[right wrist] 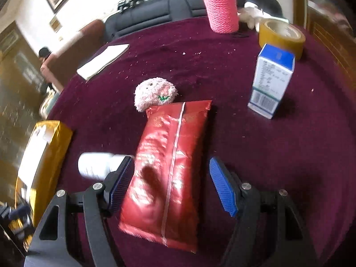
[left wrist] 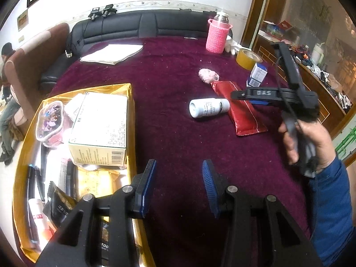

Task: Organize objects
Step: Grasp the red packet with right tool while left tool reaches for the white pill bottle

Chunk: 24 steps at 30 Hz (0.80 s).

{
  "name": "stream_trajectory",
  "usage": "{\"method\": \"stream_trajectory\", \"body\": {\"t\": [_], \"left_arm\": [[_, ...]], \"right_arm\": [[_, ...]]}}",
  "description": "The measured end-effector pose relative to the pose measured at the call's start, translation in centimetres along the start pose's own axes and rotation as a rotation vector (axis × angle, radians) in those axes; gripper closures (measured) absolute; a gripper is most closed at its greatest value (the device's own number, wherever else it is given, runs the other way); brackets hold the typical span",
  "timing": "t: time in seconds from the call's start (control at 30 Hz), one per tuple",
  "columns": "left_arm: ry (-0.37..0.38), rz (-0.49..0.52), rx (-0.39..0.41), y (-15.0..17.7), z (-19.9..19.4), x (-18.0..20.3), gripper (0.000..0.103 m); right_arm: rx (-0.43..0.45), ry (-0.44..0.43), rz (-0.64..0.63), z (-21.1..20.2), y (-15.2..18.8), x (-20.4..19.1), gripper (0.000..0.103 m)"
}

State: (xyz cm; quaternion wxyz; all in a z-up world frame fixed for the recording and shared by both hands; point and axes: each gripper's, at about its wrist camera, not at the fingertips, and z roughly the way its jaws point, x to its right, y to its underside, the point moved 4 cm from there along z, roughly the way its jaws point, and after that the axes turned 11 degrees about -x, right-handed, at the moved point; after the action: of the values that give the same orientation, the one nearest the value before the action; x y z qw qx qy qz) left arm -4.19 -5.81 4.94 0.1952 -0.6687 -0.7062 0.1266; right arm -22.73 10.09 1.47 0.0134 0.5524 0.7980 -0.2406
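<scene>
A red foil packet (right wrist: pixel 171 162) lies on the maroon tablecloth (right wrist: pixel 255 155), and my right gripper (right wrist: pixel 172 184) is open with a finger on each side of its near half, just above it. A white bottle (right wrist: pixel 95 164) lies on its side left of the packet. In the left wrist view the packet (left wrist: pixel 244 113) and bottle (left wrist: pixel 208 108) lie mid-table, with the right gripper (left wrist: pixel 249 94) over them. My left gripper (left wrist: pixel 179 185) is open and empty beside a gold box (left wrist: pixel 131 120) that holds several items.
A pink fluffy ball (right wrist: pixel 154 93), a blue-and-white carton (right wrist: pixel 270 80), a yellow tape roll (right wrist: pixel 281 36) and a pink knitted bottle (right wrist: pixel 220 9) stand farther back. White paper (left wrist: pixel 111 54) lies at the far left. A black sofa (left wrist: pixel 138 25) is behind.
</scene>
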Motion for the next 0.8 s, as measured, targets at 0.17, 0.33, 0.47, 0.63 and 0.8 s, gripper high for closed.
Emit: {"method": "stream_trajectory", "body": {"t": [0.17,0.33,0.47,0.63,0.8], "left_arm": [[-0.011,0.012,-0.010,-0.2,0.5,0.2,0.066],[-0.031,0.071,-0.018,-0.9,0.4,1.2,0.066],[-0.039,0.125,-0.034,-2.6,0.3,1.7,0.066],[-0.016,0.220,-0.076,-5.7,1.4,2.3,0.066],[0.011,0.348,-0.135,-9.2,4.7,3.7,0.058]], "right_arm": [[0.018,0.107,-0.023,1.9,-0.1,-0.5,0.029],[0.021,0.171,-0.052,2.2,-0.1,0.0,0.036],[0.012,0.163,-0.066,1.4,0.3,0.7,0.053],[0.011,0.129,-0.050,0.9,0.6,1.3,0.056],[0.027,0.056,0.005,1.5,-0.6,2.3,0.056]]}}
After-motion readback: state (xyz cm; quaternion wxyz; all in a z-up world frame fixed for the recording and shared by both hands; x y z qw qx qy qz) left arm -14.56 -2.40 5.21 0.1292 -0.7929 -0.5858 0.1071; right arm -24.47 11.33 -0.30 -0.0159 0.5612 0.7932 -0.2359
